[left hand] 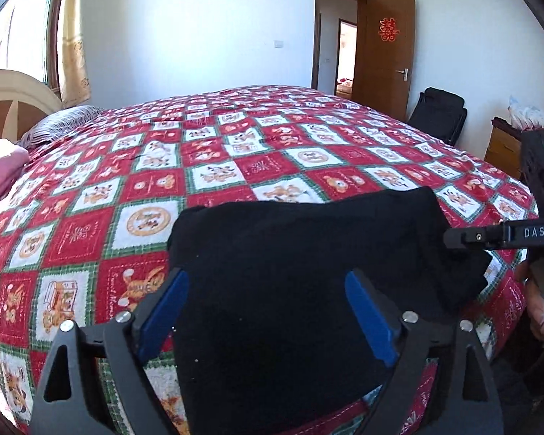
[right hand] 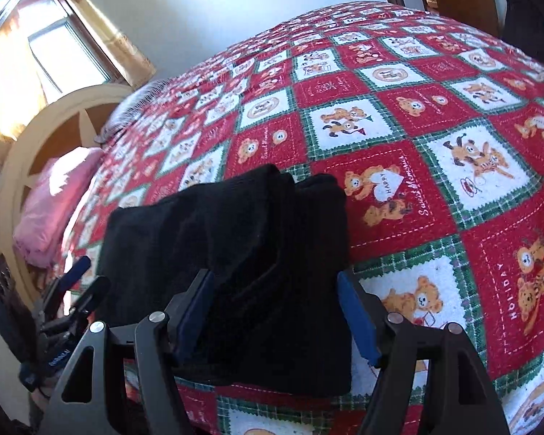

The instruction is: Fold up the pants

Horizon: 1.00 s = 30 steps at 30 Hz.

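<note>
— Lying on the bed [left hand: 134, 195] near its front edge, see the black pants [left hand: 308, 253]? They look folded up.
— And both tongs?
— Left tongs [left hand: 268, 311] are wide apart, holding nothing. Right tongs [right hand: 277, 311] gape over the pants too, not squeezing.

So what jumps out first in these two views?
The red, white and green teddy-bear quilt fills the bed. Folded black pants lie at its near edge, in front of the open left gripper and right gripper. A brown door with a red ornament stands open behind.
</note>
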Each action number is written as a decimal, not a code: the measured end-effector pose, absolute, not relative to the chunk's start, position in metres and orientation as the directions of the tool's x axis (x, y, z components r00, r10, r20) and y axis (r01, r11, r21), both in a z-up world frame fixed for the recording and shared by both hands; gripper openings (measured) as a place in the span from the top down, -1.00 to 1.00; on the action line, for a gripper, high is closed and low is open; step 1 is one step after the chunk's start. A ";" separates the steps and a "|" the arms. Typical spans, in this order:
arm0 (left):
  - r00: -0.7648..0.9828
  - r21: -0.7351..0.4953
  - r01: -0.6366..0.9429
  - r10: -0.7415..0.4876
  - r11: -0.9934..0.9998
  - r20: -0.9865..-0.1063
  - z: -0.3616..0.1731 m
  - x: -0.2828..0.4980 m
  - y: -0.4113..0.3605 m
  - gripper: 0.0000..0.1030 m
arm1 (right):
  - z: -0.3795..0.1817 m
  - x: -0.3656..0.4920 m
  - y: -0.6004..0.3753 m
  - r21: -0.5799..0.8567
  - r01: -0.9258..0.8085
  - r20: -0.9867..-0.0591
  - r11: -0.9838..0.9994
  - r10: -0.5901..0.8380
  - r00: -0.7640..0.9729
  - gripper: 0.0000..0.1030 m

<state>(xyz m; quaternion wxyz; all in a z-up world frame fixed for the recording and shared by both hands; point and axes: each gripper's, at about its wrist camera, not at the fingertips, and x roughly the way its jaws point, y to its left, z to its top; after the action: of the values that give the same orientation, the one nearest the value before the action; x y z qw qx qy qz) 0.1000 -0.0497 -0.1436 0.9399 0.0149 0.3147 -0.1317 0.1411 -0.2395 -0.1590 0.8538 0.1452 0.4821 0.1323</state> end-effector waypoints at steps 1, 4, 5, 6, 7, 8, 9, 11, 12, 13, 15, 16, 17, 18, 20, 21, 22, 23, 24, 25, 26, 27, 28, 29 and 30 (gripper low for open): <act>0.764 -0.060 0.255 -0.240 0.965 -0.599 -0.146 0.100 -0.047 -0.82 | -0.159 0.141 -0.239 0.371 -0.083 -0.787 0.925 0.360 0.501 -0.37; 0.747 -0.079 0.250 -0.244 0.965 -0.619 -0.152 0.103 -0.044 -0.82 | -0.159 0.140 -0.236 0.332 -0.085 -0.801 0.940 0.328 0.501 -0.34; 0.740 -0.089 0.247 -0.247 0.965 -0.625 -0.153 0.104 -0.043 -0.83 | -0.159 0.139 -0.233 0.307 -0.092 -0.807 0.947 0.311 0.503 -0.22; 0.736 -0.096 0.246 -0.251 0.964 -0.629 -0.154 0.105 -0.041 -0.83 | -0.158 0.139 -0.232 0.287 -0.098 -0.811 0.953 0.297 0.504 -0.04; 0.732 -0.105 0.245 -0.255 0.964 -0.632 -0.156 0.105 -0.040 -0.83 | -0.158 0.138 -0.230 0.272 -0.104 -0.813 0.957 0.286 0.508 0.03; 0.730 -0.107 0.242 -0.254 0.964 -0.634 -0.156 0.105 -0.040 -0.83 | -0.156 0.136 -0.229 0.259 -0.112 -0.811 0.959 0.279 0.514 0.13; 0.729 -0.107 0.241 -0.252 0.965 -0.636 -0.157 0.105 -0.040 -0.83 | -0.154 0.135 -0.229 0.253 -0.117 -0.810 0.960 0.276 0.517 0.24; 0.727 -0.105 0.241 -0.251 0.965 -0.639 -0.158 0.105 -0.040 -0.87 | -0.151 0.133 -0.230 0.243 -0.124 -0.805 0.962 0.271 0.528 0.40; 0.726 -0.105 0.240 -0.251 0.965 -0.640 -0.159 0.105 -0.040 -0.88 | -0.149 0.133 -0.230 0.242 -0.127 -0.801 0.962 0.272 0.533 0.51; 0.725 -0.106 0.240 -0.251 0.965 -0.641 -0.160 0.105 -0.040 -0.89 | -0.147 0.132 -0.232 0.244 -0.130 -0.797 0.961 0.275 0.538 0.57; 0.723 -0.105 0.240 -0.250 0.965 -0.644 -0.160 0.105 -0.040 -0.89 | -0.142 0.130 -0.235 0.244 -0.141 -0.791 0.960 0.281 0.544 1.00; 0.724 -0.103 0.240 -0.248 0.965 -0.644 -0.161 0.105 -0.040 -0.89 | -0.140 0.129 -0.236 0.230 -0.137 -0.792 0.963 0.267 0.549 1.00; 0.724 -0.101 0.238 -0.245 0.966 -0.645 -0.161 0.105 -0.039 -0.90 | -0.137 0.129 -0.239 0.197 -0.131 -0.796 0.972 0.236 0.557 1.00; 0.724 -0.100 0.235 -0.243 0.967 -0.645 -0.161 0.105 -0.038 -0.91 | -0.138 0.130 -0.241 0.188 -0.130 -0.801 0.974 0.229 0.554 1.00; 0.725 -0.110 0.228 -0.243 0.968 -0.645 -0.162 0.106 -0.035 -0.92 | -0.143 0.134 -0.248 0.188 -0.132 -0.816 0.973 0.230 0.531 0.99; 0.724 -0.112 0.224 -0.243 0.968 -0.646 -0.162 0.106 -0.034 -0.92 | -0.144 0.135 -0.250 0.196 -0.131 -0.818 0.972 0.235 0.525 0.99; 0.723 -0.115 0.220 -0.241 0.969 -0.647 -0.162 0.106 -0.033 -0.92 | -0.144 0.136 -0.253 0.216 -0.119 -0.816 0.969 0.246 0.523 0.98; 0.724 -0.117 0.218 -0.241 0.969 -0.647 -0.162 0.106 -0.032 -0.92 | -0.142 0.136 -0.257 0.260 -0.104 -0.808 0.960 0.275 0.521 0.89; 0.724 -0.118 0.217 -0.241 0.969 -0.646 -0.162 0.106 -0.032 -0.92 | -0.141 0.136 -0.258 0.294 -0.102 -0.797 0.950 0.303 0.523 0.32; 0.724 -0.121 0.215 -0.241 0.969 -0.646 -0.162 0.106 -0.031 -0.92 | -0.138 0.135 -0.258 0.318 -0.108 -0.786 0.942 0.325 0.525 -0.15; 0.724 -0.123 0.214 -0.242 0.969 -0.646 -0.162 0.106 -0.030 -0.92 | -0.133 0.133 -0.256 0.340 -0.121 -0.769 0.933 0.350 0.535 -0.73; 0.724 -0.125 0.211 -0.241 0.970 -0.646 -0.162 0.106 -0.029 -0.92 | -0.130 0.130 -0.254 0.348 -0.127 -0.757 0.929 0.358 0.547 -0.73; 0.724 -0.127 0.208 -0.240 0.970 -0.646 -0.162 0.106 -0.028 -0.92 | -0.129 0.130 -0.249 0.347 -0.135 -0.754 0.928 0.362 0.548 -0.73; 0.723 -0.132 0.207 -0.242 0.970 -0.648 -0.163 0.107 -0.028 -0.92 | -0.129 0.130 -0.244 0.333 -0.143 -0.762 0.932 0.355 0.541 -0.73; 0.721 -0.134 0.206 -0.243 0.969 -0.648 -0.163 0.107 -0.028 -0.92 | -0.133 0.131 -0.238 0.311 -0.140 -0.774 0.940 0.336 0.537 -0.70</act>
<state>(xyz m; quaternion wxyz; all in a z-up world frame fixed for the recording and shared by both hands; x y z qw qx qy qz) 0.1069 -0.0276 -0.1629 0.9273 -0.0263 0.3531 -0.1212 0.1315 -0.2382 -0.1329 0.8701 0.1062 0.4614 0.1369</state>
